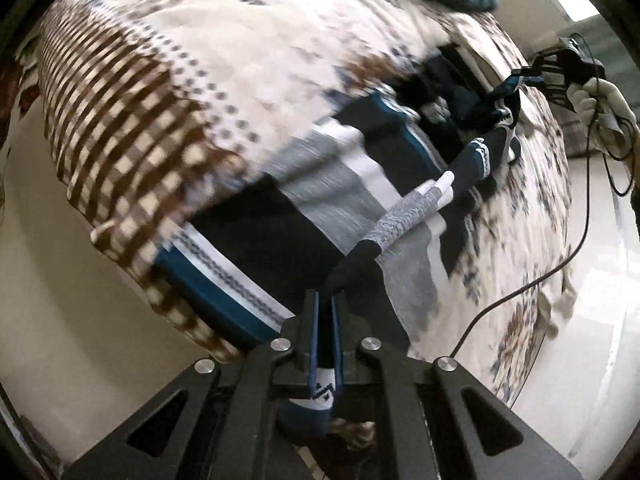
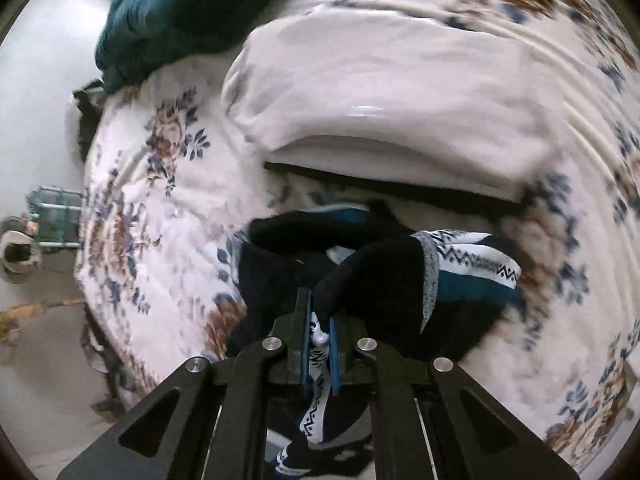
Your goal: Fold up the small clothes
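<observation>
The long navy, grey and white banded knit sock [image 1: 404, 220] stretches taut between the left gripper [image 1: 325, 320] and right gripper [image 2: 318, 330], each apparently clamped on one end.

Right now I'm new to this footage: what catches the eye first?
A long patterned sock hangs stretched between the two grippers over the floral bedspread. The left gripper is shut on its dark end, near the camera; the right gripper is shut on the far end. A pale pillow and a teal bundle lie beyond.
</observation>
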Action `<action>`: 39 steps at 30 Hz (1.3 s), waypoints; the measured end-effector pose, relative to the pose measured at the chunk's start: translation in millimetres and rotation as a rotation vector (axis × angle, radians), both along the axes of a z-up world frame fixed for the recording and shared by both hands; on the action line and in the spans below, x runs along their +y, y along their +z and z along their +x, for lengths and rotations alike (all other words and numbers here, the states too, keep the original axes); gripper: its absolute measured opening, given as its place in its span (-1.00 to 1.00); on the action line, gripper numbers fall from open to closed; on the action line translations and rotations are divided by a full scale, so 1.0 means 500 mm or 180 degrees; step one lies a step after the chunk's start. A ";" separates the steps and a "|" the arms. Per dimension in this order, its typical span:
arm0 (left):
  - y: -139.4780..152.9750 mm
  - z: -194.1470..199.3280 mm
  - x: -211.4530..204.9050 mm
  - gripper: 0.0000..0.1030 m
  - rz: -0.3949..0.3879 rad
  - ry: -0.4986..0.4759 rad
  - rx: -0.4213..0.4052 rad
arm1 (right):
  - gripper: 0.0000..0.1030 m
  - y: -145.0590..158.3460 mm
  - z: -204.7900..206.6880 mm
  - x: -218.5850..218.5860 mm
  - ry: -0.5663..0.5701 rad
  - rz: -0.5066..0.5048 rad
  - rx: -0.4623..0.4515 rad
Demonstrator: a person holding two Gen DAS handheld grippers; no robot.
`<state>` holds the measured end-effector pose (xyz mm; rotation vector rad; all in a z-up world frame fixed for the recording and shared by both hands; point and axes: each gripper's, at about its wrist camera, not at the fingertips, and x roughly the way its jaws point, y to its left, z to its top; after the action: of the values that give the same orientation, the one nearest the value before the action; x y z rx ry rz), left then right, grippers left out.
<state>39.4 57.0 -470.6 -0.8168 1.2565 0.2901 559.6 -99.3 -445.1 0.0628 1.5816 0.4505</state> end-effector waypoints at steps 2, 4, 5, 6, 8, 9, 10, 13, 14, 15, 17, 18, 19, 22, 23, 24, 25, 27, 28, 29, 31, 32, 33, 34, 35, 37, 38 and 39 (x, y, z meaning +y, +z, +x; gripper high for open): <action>-0.023 -0.004 0.040 -0.93 -0.0048 0.0023 0.0040 | -0.86 -0.032 0.006 0.087 0.0077 -0.0153 -0.0020; -0.044 -0.006 0.068 -0.93 -0.0081 0.0033 0.0076 | -0.86 -0.062 0.011 0.152 0.0129 -0.0286 -0.0003; -0.056 -0.007 0.086 -0.93 -0.0107 0.0043 0.0102 | -0.86 -0.080 0.012 0.184 0.0145 -0.0359 -0.0017; -0.068 -0.008 0.103 -0.93 -0.0131 0.0046 0.0125 | -0.86 -0.098 0.013 0.212 0.0154 -0.0421 -0.0009; -0.091 -0.008 0.133 -0.93 -0.0140 0.0031 0.0169 | -0.86 -0.131 0.015 0.260 0.0142 -0.0519 0.0014; -0.108 -0.008 0.148 -0.93 -0.0200 -0.0006 0.0200 | -0.86 -0.150 0.016 0.278 0.0132 -0.0558 0.0037; -0.119 -0.009 0.158 -0.93 -0.0213 -0.0007 0.0237 | -0.86 -0.166 0.017 0.289 0.0093 -0.0587 0.0065; -0.163 -0.018 0.192 -0.88 -0.0341 -0.0070 0.0395 | -0.65 -0.194 0.011 0.299 0.0059 -0.0563 0.0163; -0.175 -0.026 0.210 -0.90 -0.0417 -0.0068 0.0469 | -0.36 -0.187 0.002 0.296 0.0072 -0.0530 0.0143; -0.178 -0.032 0.221 -0.89 -0.0488 -0.0066 0.0460 | -0.03 -0.172 -0.021 0.287 0.0127 -0.0442 0.0147; -0.168 -0.042 0.240 -0.56 -0.0656 -0.0067 0.0346 | 0.13 -0.134 -0.084 0.264 0.0292 -0.0244 0.0108; -0.162 -0.042 0.243 -0.37 -0.0656 -0.0083 0.0328 | 0.13 -0.113 -0.133 0.242 0.0390 -0.0196 0.0072; -0.155 -0.041 0.243 0.00 -0.0667 -0.0115 0.0290 | 0.13 -0.101 -0.178 0.221 0.0446 -0.0200 0.0059; -0.135 -0.022 0.220 0.14 -0.0694 -0.0279 0.0173 | 0.13 -0.093 -0.344 0.130 0.0479 -0.0174 0.0245; -0.140 -0.009 0.208 0.14 -0.0697 -0.0357 0.0185 | 0.13 -0.105 -0.411 0.093 0.0460 -0.0183 0.0399; -0.143 -0.002 0.195 0.14 -0.0668 -0.0430 0.0210 | 0.13 -0.120 -0.473 0.057 0.0404 -0.0166 0.0545; -0.151 0.007 0.176 0.14 -0.0588 -0.0534 0.0292 | 0.13 -0.136 -0.524 0.029 0.0347 -0.0165 0.0673; -0.168 0.020 0.151 0.09 -0.0507 -0.0673 0.0405 | 0.13 -0.190 -0.655 -0.039 0.0158 -0.0165 0.1050; -0.173 0.023 0.137 0.06 -0.0426 -0.0749 0.0460 | 0.13 -0.220 -0.716 -0.069 0.0031 -0.0134 0.1251; -0.171 0.026 0.122 -0.25 -0.0297 -0.0840 0.0460 | 0.13 -0.247 -0.767 -0.096 -0.0099 -0.0096 0.1445; -0.167 0.030 0.108 -0.84 -0.0164 -0.0924 0.0491 | 0.13 -0.297 -0.873 -0.149 -0.0447 0.0027 0.1764; -0.163 0.032 0.102 -0.87 -0.0138 -0.0955 0.0491 | 0.13 -0.313 -0.908 -0.162 -0.0541 0.0102 0.1846; -0.156 0.032 0.102 -0.88 -0.0113 -0.0956 0.0476 | -0.05 -0.324 -0.935 -0.173 -0.0637 0.0201 0.1901; -0.151 0.033 0.103 -0.90 -0.0099 -0.0949 0.0469 | -0.30 -0.329 -0.955 -0.182 -0.0747 0.0315 0.1886; -0.141 0.033 0.104 -0.90 -0.0111 -0.0930 0.0450 | -0.76 -0.333 -0.970 -0.187 -0.0791 0.0376 0.1835; -0.122 0.032 0.105 -0.90 -0.0062 -0.0948 0.0447 | -0.83 -0.337 -0.991 -0.189 -0.0784 0.0335 0.1686; -0.117 0.030 0.109 -0.90 -0.0025 -0.0984 0.0459 | -0.84 -0.334 -1.001 -0.185 -0.0751 0.0339 0.1631; -0.115 0.030 0.107 -0.90 0.0001 -0.1007 0.0465 | -0.84 -0.329 -1.010 -0.178 -0.0672 0.0311 0.1589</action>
<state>54.2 110.7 -528.0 -0.5926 1.5001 0.0952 54.5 -188.1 -609.8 0.4416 2.0141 0.3611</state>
